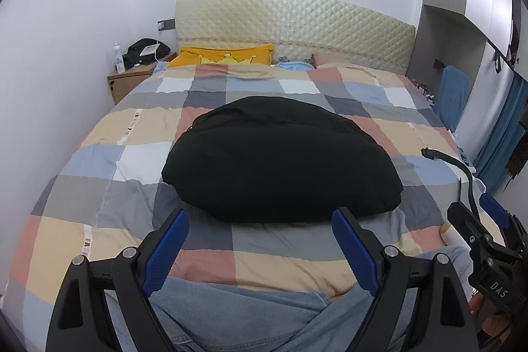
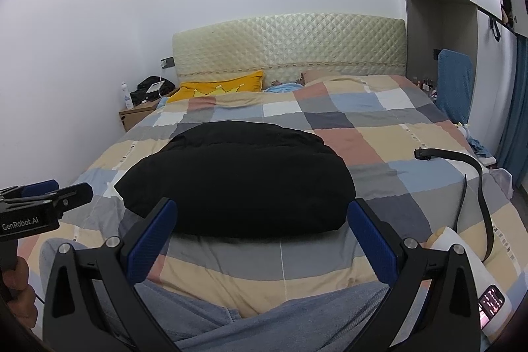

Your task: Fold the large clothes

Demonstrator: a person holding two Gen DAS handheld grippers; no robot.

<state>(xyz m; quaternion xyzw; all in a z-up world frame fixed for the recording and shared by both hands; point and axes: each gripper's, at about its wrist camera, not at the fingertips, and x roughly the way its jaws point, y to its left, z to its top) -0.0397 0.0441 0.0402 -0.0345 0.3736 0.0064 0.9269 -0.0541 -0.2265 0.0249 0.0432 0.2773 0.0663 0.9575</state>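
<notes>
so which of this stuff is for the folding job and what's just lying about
For the job: black garment, jeans, left hand-held gripper, right hand-held gripper.

Lying about: belt, yellow pillow, bottle, phone, blue towel.

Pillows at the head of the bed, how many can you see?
3: a yellow crown pillow at left, a light blue one mid-bed, a pinkish one beside it; the quilt may hide more.
</notes>
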